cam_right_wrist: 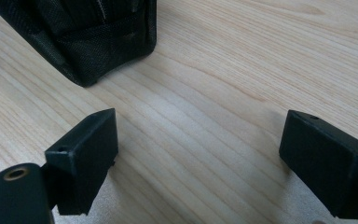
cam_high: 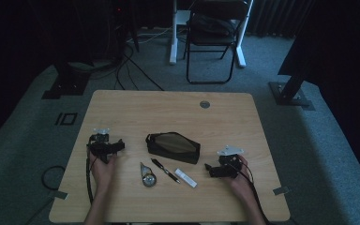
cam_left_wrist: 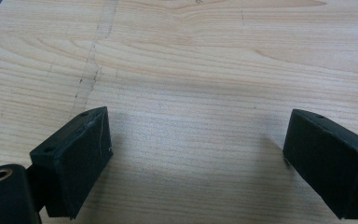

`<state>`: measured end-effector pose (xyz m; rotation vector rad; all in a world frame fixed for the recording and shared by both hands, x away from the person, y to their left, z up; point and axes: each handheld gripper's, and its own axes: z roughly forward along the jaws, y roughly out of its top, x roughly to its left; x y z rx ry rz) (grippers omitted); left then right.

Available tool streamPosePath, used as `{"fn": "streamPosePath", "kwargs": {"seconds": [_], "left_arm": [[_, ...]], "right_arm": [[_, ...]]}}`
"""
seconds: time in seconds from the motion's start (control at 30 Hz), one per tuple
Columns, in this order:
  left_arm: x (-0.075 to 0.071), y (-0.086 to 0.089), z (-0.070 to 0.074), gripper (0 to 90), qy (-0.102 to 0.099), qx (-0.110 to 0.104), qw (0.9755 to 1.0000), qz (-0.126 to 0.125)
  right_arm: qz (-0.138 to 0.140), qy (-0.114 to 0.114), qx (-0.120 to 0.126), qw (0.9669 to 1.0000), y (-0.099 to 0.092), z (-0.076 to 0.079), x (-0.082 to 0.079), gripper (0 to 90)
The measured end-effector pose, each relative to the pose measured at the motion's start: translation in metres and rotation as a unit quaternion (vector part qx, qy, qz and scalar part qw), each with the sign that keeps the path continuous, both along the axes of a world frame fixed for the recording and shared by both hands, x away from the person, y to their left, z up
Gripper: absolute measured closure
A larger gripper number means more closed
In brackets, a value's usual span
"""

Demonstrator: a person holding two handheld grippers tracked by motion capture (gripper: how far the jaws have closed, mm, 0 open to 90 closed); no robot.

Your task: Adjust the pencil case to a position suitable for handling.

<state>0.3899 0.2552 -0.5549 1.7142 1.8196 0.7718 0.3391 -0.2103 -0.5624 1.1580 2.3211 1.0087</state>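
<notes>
Both hand-held grippers rest low on the wooden surface (cam_high: 122, 103), one at each side, nothing between their jaws. Left hand-held gripper (cam_left_wrist: 196, 149): jaws spread wide over bare wood grain, released. Right hand-held gripper (cam_right_wrist: 198, 154): jaws likewise spread wide, released, bare wood between them; the corner of the black pencil case (cam_right_wrist: 88, 42) lies just ahead and to the left in the right gripper view, apart from the jaws. In the high view the pencil case sits mid-surface, between the two grippers, its top open. In front of it, toward the person, lie three items in a row: a small silver cone-shaped object (cam_high: 146, 176), a black pen (cam_high: 165, 169) and a white stick-shaped item (cam_high: 186, 178), close together. The white item is nearest the right gripper. A folding chair (cam_high: 213, 33) stands on the carpet beyond the surface.
</notes>
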Motion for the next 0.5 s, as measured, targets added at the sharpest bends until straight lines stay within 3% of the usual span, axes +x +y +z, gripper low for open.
{"fn": "streamPosePath", "kwargs": {"seconds": [0.5], "left_arm": [[-0.0061, -0.0065, -0.0001, 8.1, 0.001, 0.001, 1.0, -0.006]], "right_arm": [[0.004, -0.001, 0.0, 1.0, 0.0001, -0.0001, -0.0008, 11.4]]}}
